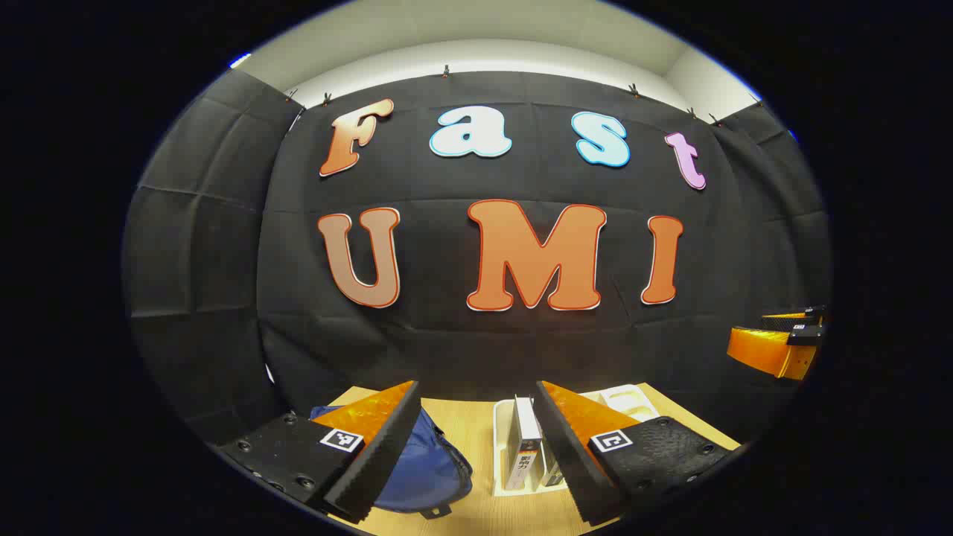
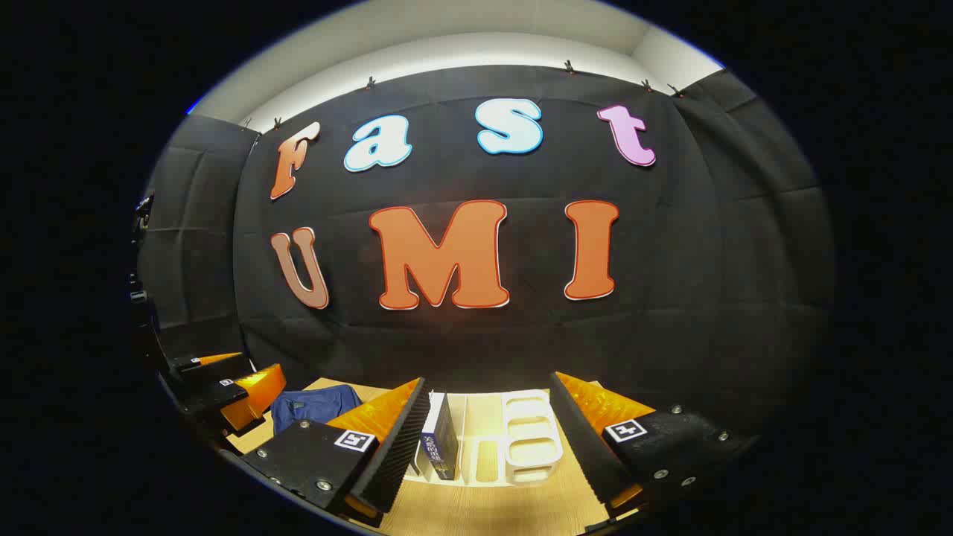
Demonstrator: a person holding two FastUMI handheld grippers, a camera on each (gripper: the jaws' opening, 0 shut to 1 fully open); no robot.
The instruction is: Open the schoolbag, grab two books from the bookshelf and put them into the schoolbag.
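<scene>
Probably the soft schoolbag (image 1: 424,465), just beside the bookshelf (image 1: 500,447), needs pinching at its zip, both grippers' jaws released and empty.

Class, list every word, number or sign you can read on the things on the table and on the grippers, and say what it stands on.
White book spine: dark print, too small to read.
Dark blue book spine: pale print, too blurred to read.
Square markers on left gripper and right gripper: patterns, no words.
</scene>
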